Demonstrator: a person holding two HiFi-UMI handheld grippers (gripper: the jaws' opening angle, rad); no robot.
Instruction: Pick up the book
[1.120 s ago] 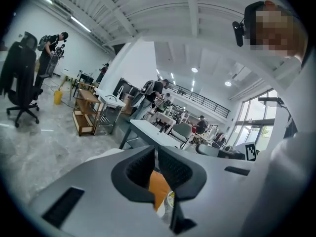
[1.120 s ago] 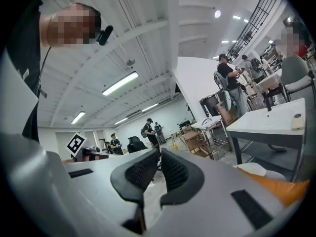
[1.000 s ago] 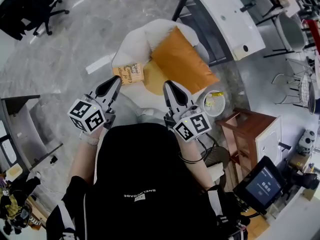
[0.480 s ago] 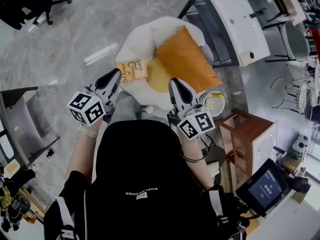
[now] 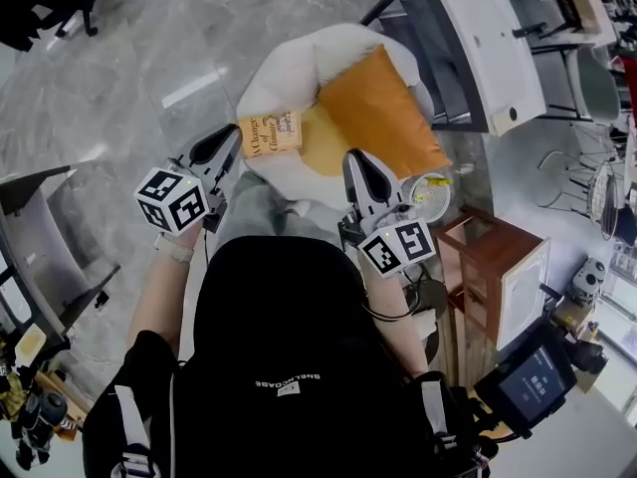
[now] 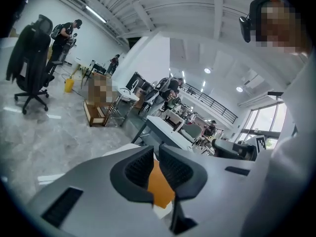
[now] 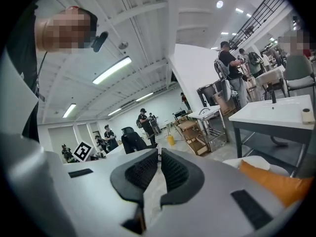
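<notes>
Though thin, rect. book (image 5: 270,132)

The left gripper (image 5: 230,139) and right gripper (image 5: 359,163) move closer to the white chair (image 5: 284,68). The left one is now just beside the book (image 5: 270,132).

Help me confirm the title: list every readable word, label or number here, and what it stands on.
"A Change of Climate": cover of the book, on the white chair.
White print on the person's black top: upside down, unreadable.
Screen text: too small to read.
Marker cubes: square patterns only, no words.
</notes>
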